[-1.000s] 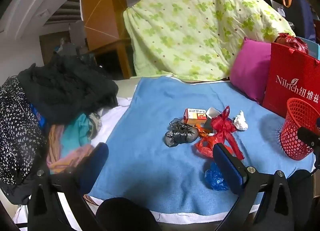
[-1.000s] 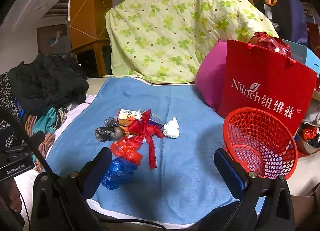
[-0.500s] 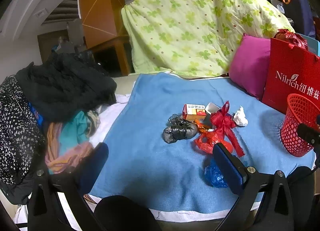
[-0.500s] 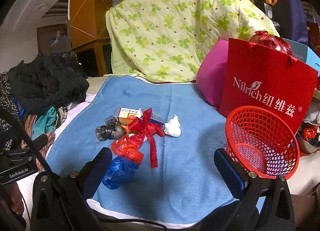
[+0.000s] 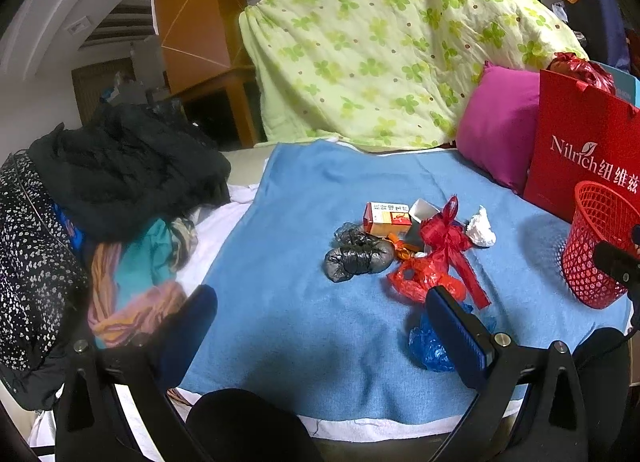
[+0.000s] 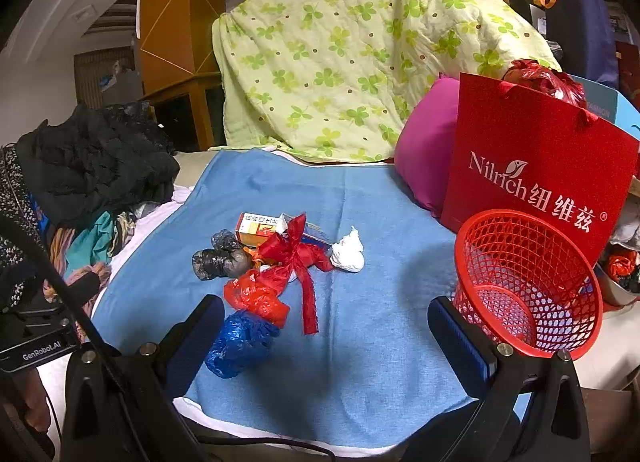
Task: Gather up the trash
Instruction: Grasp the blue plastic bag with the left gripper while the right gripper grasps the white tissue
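A pile of trash lies mid-blanket: grey plastic bags, an orange box, a red ribbon bow, a red plastic bag, a blue plastic bag and a white paper wad. A red mesh basket stands at the right. My left gripper is open and empty near the blanket's front edge. My right gripper is open and empty, the blue bag beside its left finger.
A blue blanket covers the bed. A red paper bag and magenta pillow stand behind the basket. A green quilt rises at the back. Heaped clothes lie left.
Both grippers have shifted only slightly; the left view has drifted a little. Nothing was taken hold of or moved.
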The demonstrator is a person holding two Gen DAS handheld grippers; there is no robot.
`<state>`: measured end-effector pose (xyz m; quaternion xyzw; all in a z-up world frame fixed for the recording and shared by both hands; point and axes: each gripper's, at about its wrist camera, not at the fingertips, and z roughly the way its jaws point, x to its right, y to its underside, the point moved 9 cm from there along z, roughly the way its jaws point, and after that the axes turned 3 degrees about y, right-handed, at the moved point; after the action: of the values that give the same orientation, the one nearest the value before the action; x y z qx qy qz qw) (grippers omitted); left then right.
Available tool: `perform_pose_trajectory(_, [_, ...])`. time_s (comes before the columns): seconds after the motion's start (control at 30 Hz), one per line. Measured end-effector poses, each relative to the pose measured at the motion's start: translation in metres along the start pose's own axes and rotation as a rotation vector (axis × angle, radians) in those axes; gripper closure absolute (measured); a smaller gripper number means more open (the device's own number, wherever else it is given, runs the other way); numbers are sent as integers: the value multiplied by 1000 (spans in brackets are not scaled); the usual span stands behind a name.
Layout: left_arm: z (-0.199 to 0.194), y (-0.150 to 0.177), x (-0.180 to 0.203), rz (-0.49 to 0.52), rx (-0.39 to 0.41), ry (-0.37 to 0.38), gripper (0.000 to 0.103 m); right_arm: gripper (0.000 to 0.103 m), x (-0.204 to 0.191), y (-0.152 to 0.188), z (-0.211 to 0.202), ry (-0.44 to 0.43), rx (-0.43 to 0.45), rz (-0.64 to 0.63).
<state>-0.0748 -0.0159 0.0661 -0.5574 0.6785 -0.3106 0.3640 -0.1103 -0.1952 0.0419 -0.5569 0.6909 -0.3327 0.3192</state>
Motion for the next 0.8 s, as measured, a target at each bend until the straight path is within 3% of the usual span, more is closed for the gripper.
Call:
perform_pose_trajectory(0.1, [5, 4, 1, 0, -12, 5, 0, 0, 2, 3, 4, -15, -47, 33])
perform_pose_trajectory(0.23, [16, 11, 5, -5, -29, 49, 0, 0, 5, 4, 16, 18, 12, -23])
perform_pose_trajectory(0.57, [80, 59, 52, -100, -232, 376, 0, 0, 16, 10, 70, 29, -59, -31])
perform_pose_trajectory(0.63, [87, 65, 61, -99, -251, 400, 0, 0, 14, 10, 80, 24, -90, -56])
perform_pose_trajectory(0.8, [113, 78, 89, -54, -304, 446, 0, 0, 3, 0, 115, -81, -105, -41])
